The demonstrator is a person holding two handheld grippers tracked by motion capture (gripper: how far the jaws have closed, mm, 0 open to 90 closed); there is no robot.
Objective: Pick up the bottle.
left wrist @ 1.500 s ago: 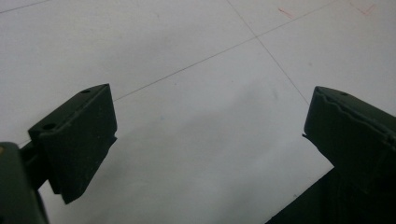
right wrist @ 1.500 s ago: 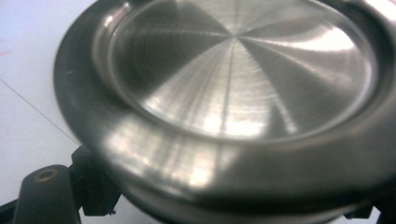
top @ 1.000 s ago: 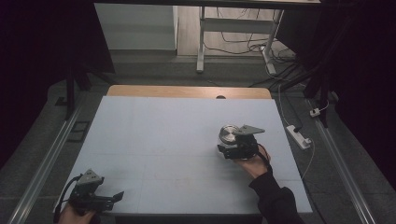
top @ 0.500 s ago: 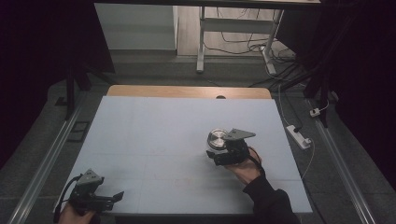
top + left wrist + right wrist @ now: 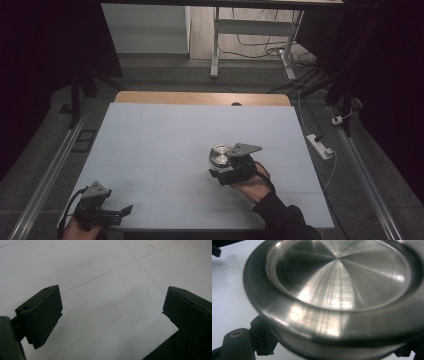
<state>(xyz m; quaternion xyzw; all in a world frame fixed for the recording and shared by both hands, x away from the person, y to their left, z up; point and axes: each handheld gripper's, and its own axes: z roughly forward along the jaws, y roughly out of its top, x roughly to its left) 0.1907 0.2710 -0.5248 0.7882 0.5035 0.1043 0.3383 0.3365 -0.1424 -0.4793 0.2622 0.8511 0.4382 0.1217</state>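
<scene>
Dark surroundings frame a pale blue-white table (image 5: 165, 145), with a strip of bare wood showing at its far edge and a tangle of cables on the floor beyond. A white power strip (image 5: 320, 146) lies on the floor just off the table's right side. On the table, right of centre, the right gripper (image 5: 226, 167) is held by a hand (image 5: 252, 184) in a dark sleeve, and its jaws are clamped on a round metal tin (image 5: 219, 154) with a shiny, brushed lid. In the right gripper view the tin (image 5: 342, 290) sits very close, its recessed top catching the light, and a black jaw presses against its side at the lower left; whether the tin rests on the table or is lifted off it cannot be told. At the near left corner of the table the left gripper (image 5: 120, 212) is held low by the other hand (image 5: 80, 230), pointing to the right. Its jaws stand wide apart in the left gripper view, with nothing between them but the bare table surface (image 5: 105, 302) crossed by thin seam lines. The two grippers are well apart.
</scene>
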